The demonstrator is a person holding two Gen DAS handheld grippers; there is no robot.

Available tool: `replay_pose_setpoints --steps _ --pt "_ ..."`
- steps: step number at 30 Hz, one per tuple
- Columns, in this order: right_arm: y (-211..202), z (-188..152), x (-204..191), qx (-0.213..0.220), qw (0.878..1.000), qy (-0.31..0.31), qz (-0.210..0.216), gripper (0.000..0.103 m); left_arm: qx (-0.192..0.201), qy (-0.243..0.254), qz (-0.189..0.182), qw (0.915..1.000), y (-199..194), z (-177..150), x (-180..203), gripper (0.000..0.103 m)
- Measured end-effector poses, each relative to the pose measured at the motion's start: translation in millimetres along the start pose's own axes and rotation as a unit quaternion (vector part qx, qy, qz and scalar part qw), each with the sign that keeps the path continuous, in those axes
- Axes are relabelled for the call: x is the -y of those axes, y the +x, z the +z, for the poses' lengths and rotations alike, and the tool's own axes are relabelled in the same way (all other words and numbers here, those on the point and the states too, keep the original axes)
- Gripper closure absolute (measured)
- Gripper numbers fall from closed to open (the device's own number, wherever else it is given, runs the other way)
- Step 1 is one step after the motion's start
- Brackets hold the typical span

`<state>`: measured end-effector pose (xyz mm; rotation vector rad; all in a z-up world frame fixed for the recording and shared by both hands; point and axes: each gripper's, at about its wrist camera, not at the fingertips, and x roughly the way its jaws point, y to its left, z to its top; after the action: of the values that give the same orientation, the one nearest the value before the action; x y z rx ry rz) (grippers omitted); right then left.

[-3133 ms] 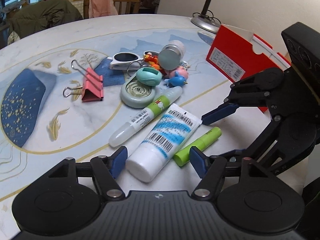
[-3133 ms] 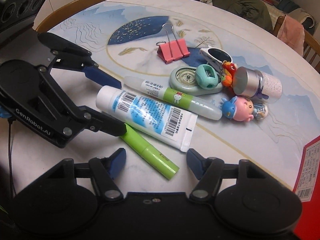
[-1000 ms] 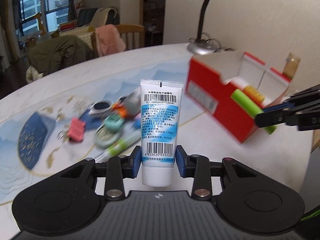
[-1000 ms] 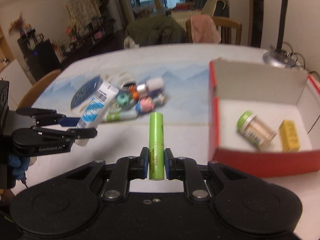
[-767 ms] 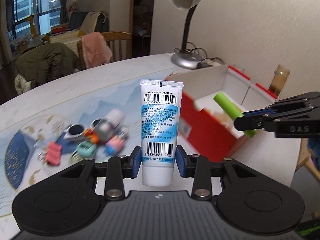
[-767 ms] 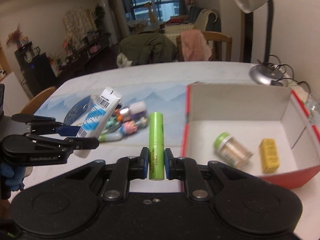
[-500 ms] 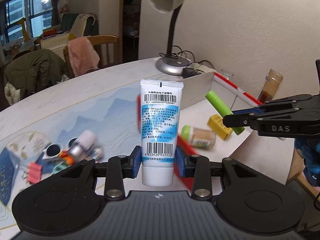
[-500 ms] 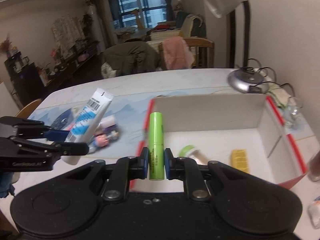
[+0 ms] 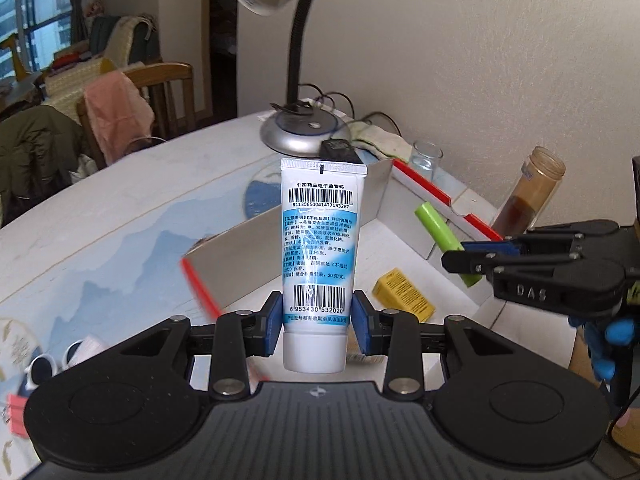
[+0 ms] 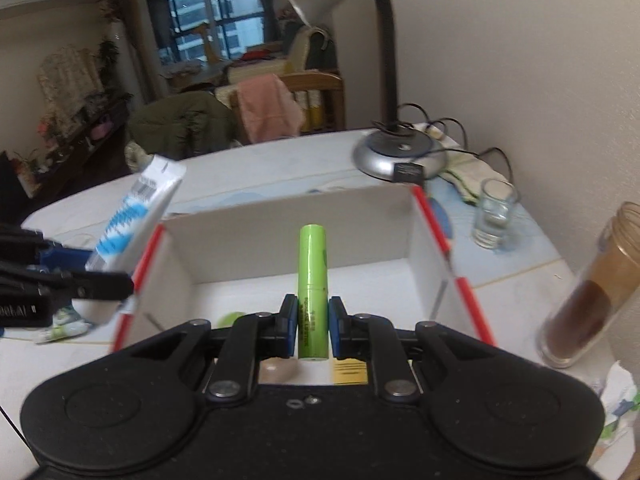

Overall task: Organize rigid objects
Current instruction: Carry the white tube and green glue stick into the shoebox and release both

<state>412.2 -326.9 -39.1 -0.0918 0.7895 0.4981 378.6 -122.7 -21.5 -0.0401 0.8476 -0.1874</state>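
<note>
Left gripper (image 9: 316, 322) clamps the white-and-blue tube (image 9: 320, 248); right gripper (image 10: 313, 327) clamps a green stick (image 10: 313, 280), both above the red-edged box (image 10: 456, 256).

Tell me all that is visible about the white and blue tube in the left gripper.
The tube looks like soft plastic, white with blue wavy bands, black printed text and two barcodes. Its flat crimped end points away from the camera; its round white cap is nearest it. The left gripper is shut on it just above the cap, blue pads on both sides. It hangs in the air over the red box's edge, touching nothing else.
</note>
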Motion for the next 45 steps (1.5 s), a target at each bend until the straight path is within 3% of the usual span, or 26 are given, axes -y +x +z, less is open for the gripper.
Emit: replay_pose_setpoints --steps 10,23,30,45 --pt "25 -9 15 -0.048 0.999 -0.01 -0.012 0.088 -0.055 0.036 -0.007 0.9978 74 24 29 0.068" --pt "60 -14 11 -0.096 0.995 -0.034 -0.006 0.089 -0.119 0.065 0.01 0.9907 147 27 38 0.068" --pt "70 -17 8 -0.109 0.993 -0.038 -0.003 0.089 -0.145 0.066 0.012 0.9872 167 26 37 0.068" --pt "74 -13 15 -0.113 0.993 -0.027 0.004 0.086 -0.159 0.066 -0.003 0.985 180 24 41 0.064"
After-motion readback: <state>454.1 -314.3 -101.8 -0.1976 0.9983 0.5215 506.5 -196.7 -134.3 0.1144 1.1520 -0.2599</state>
